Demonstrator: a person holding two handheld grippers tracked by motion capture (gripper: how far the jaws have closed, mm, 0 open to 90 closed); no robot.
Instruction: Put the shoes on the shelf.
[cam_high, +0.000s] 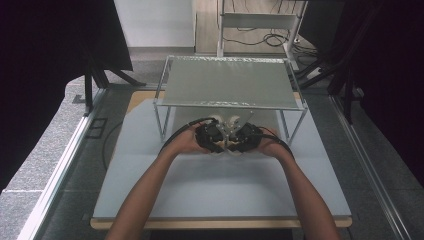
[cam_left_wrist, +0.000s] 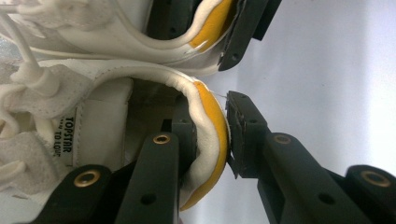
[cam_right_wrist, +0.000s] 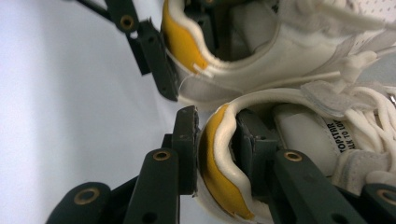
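Two white sneakers with yellow heel patches lie side by side on the white table top (cam_high: 220, 185), toes pointing under a metal shelf. In the left gripper view, my left gripper (cam_left_wrist: 210, 112) is shut on the heel collar of one sneaker (cam_left_wrist: 107, 79), one jaw inside the shoe and one outside. The right gripper view has my right gripper (cam_right_wrist: 217, 121) shut the same way on the other sneaker (cam_right_wrist: 299, 126). From above, the left gripper (cam_high: 212, 137) and right gripper (cam_high: 247, 137) are close together, with the sneakers (cam_high: 227, 121) just beyond them.
A metal-framed shelf (cam_high: 230, 82) on thin legs stands over the far half of the table, its front rail right above the shoes. Cables trail from both grippers. Black curtains hang at both sides, and a white stand with cables is behind.
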